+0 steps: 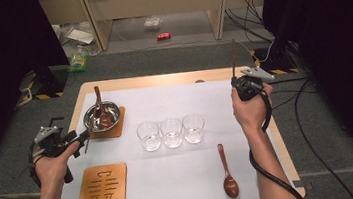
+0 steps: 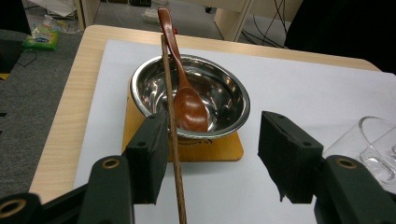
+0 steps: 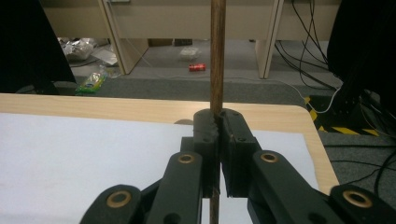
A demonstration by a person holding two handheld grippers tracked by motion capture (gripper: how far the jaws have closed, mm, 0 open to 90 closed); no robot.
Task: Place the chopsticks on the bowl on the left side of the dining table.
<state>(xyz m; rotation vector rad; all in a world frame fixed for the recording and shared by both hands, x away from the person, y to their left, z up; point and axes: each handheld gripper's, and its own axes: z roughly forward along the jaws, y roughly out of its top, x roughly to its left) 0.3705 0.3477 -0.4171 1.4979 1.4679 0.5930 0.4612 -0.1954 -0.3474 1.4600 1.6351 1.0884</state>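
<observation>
Chopsticks are the items in hand, one per gripper; the right gripper (image 3: pixel 218 140) is clenched on a chopstick (image 3: pixel 216 51) standing upright above the far right part of the table (image 1: pixel 172 79); the left gripper (image 2: pixel 212 154) has its jaws spread wide, a second chopstick (image 2: pixel 172 126) leaning against the inner face of one pad and nothing pressing it from the other side. That stick's tip lies toward the steel bowl (image 2: pixel 140 84), which holds a wooden spoon (image 2: pixel 189 107) and sits on a coaster (image 2: pixel 224 149). Judgement: the step is placing the sticks at the bowl; the next move calls for carrying the upright stick across without striking the three glasses (image 1: pixel 172 132).
</observation>
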